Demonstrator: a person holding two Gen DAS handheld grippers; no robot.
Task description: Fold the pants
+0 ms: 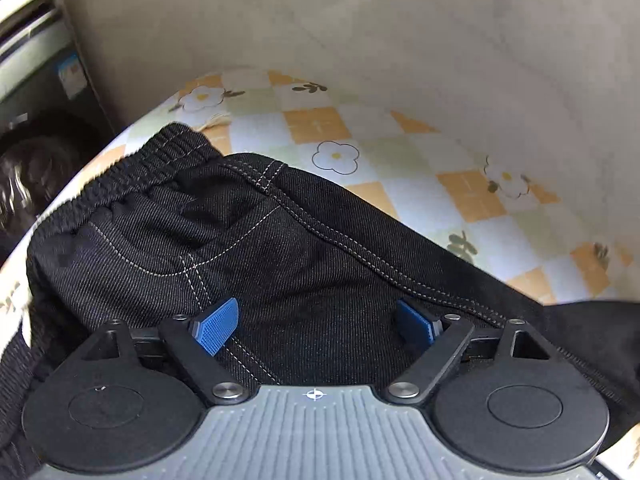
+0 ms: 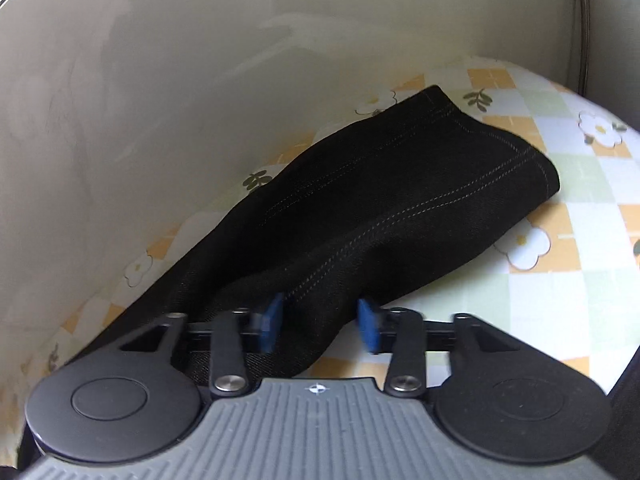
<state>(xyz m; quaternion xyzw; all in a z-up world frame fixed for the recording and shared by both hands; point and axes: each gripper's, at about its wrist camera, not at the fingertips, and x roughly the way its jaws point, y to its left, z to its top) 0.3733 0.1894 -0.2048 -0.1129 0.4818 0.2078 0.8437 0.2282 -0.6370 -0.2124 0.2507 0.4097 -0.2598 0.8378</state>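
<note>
Pants (image 1: 248, 248) are lying on the checkered flower tablecloth (image 1: 320, 124), waistband end under the left gripper (image 1: 316, 324), which is spread wide with nothing pinched between its blue pads (image 1: 218, 322). Right gripper (image 2: 320, 320) sits over the leg (image 2: 400, 200). Its pads (image 2: 272, 316) have fabric bunched between them, looks like they're squeezing it, though they're blurry.

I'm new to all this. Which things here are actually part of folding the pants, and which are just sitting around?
Part of the job:
- black pants
- left gripper, open over the waist end
- right gripper, astride the leg

Just there:
- flowered tablecloth under the pants
- beige wall
- dark blurred object beside the table
</note>
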